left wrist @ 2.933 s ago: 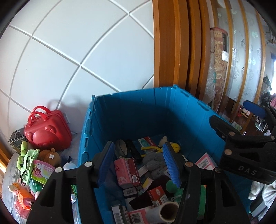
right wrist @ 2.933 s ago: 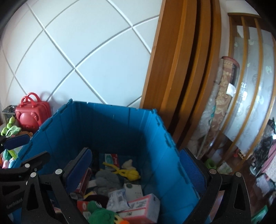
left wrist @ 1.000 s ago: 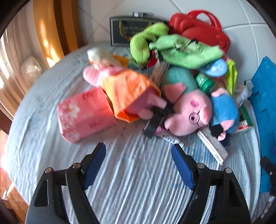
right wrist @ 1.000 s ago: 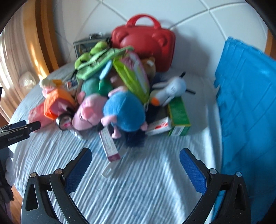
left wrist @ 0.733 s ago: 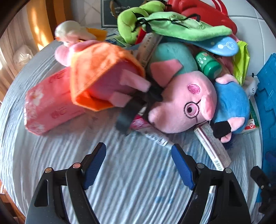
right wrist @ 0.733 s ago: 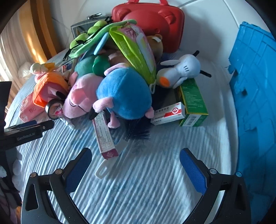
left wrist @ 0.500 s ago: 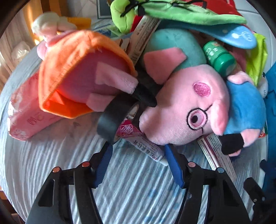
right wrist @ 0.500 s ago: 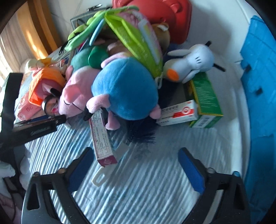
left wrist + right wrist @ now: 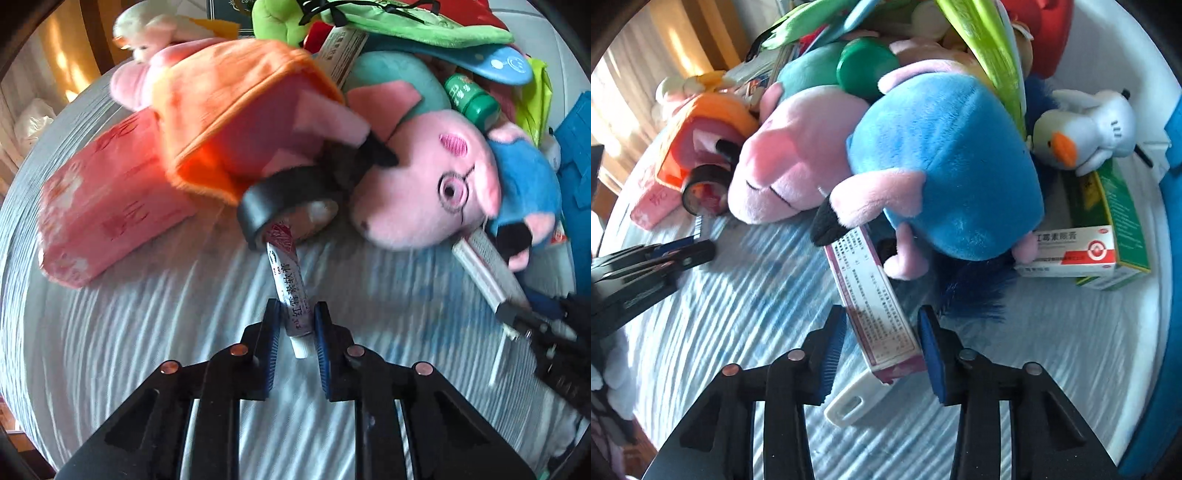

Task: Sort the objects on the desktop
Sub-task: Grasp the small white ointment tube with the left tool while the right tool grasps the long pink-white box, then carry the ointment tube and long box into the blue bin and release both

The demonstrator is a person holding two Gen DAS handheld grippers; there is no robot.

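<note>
Left gripper [image 9: 294,325] just closed, clamped on small white-capped ointment tube [image 9: 287,280] lying on striped cloth [image 9: 147,332]. Right gripper [image 9: 882,332] narrowing around long maroon-edged box [image 9: 875,302], pads not clearly touching; bare cloth near edge.

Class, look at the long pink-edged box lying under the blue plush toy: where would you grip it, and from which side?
Grip the long box at its free near end, from above, pads on its two long sides. Its far end is tucked under the blue plush toy. The right gripper already straddles that end.
</note>
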